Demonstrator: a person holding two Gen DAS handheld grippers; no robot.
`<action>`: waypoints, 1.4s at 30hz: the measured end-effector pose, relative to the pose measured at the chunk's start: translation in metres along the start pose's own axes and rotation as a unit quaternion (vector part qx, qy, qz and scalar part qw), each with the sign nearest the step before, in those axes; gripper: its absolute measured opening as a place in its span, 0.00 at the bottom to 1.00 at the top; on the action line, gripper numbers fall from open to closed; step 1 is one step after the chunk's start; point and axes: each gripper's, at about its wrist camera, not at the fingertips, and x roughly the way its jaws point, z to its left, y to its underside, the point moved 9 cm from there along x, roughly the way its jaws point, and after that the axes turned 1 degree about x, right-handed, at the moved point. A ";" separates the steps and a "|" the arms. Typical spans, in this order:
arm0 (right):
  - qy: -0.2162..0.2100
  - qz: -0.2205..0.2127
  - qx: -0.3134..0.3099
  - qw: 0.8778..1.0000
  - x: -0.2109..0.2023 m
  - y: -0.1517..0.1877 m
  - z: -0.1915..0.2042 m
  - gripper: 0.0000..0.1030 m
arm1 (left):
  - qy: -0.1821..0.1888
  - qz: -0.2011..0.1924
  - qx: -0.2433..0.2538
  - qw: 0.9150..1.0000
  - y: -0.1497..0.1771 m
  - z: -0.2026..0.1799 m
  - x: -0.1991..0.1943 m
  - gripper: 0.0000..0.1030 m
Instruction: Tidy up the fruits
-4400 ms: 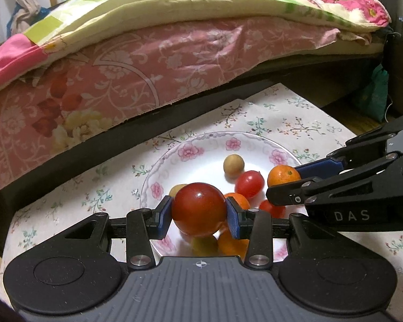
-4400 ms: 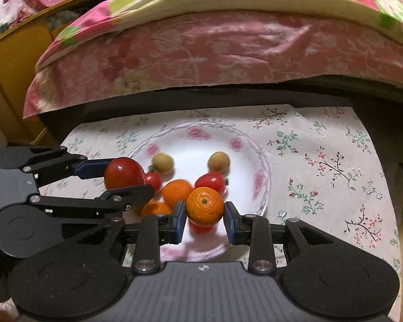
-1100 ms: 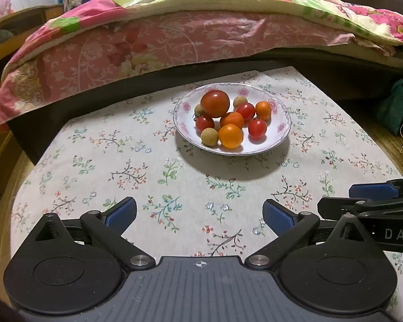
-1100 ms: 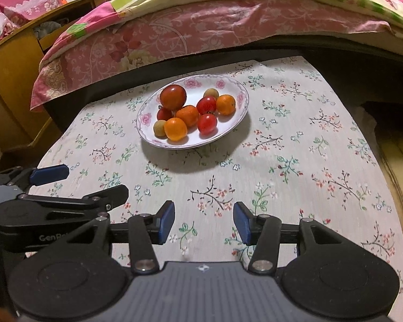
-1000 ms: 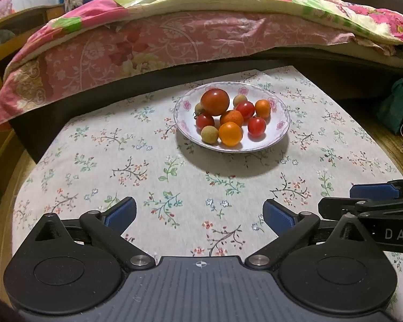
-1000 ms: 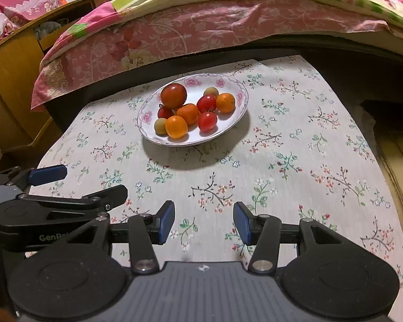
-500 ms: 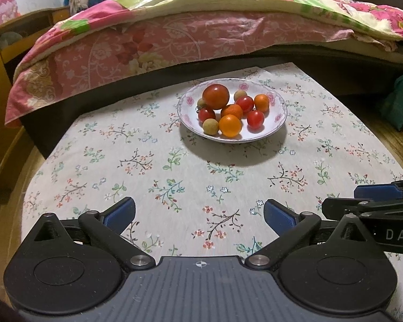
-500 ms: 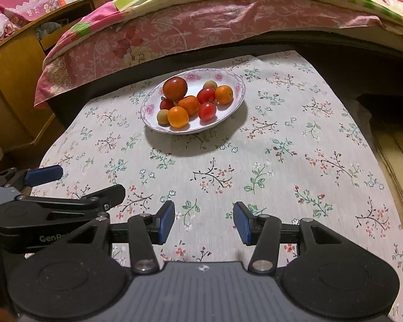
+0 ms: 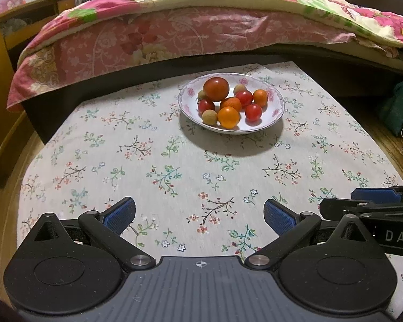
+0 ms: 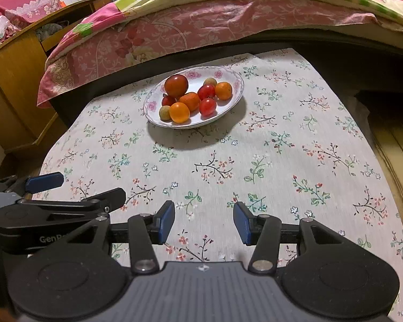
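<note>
White plate [image 9: 275,112] with pink-flower rim, upright on the floral cloth, far side. Fruits piled in it: large red tomato [image 9: 216,89] at rear left, three cherry tomatoes, three small oranges, orange [image 9: 229,117] foremost, tan round fruit [image 9: 209,116] beside it, two more behind.

The tablecloth [image 9: 153,161] is pale grey-white, sprigged with small red, green and blue flowers on brown twigs. The bowl [image 9: 275,112] is white with pink roses round its rim. In it lie a dark red tomato [image 9: 216,89], 3 bright red cherry tomatoes, 3 orange citrus fruits and tan longans. The bedspread [image 9: 174,37] is pink floral. Gripper pads [image 9: 119,213] are blue on black arms.
</note>
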 end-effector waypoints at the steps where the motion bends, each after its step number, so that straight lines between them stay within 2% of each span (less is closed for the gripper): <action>1: -0.001 0.000 0.000 1.000 -0.001 0.001 0.000 0.46 | -0.002 -0.001 0.001 1.000 0.000 0.000 -0.001 1.00; 31: -0.001 0.001 -0.001 1.000 -0.003 0.007 0.001 0.46 | -0.008 -0.008 0.007 1.000 0.003 -0.001 -0.005 0.99; 42: -0.005 0.003 -0.002 1.000 -0.001 0.006 0.002 0.46 | 0.000 0.007 -0.011 1.000 0.006 0.000 -0.003 0.96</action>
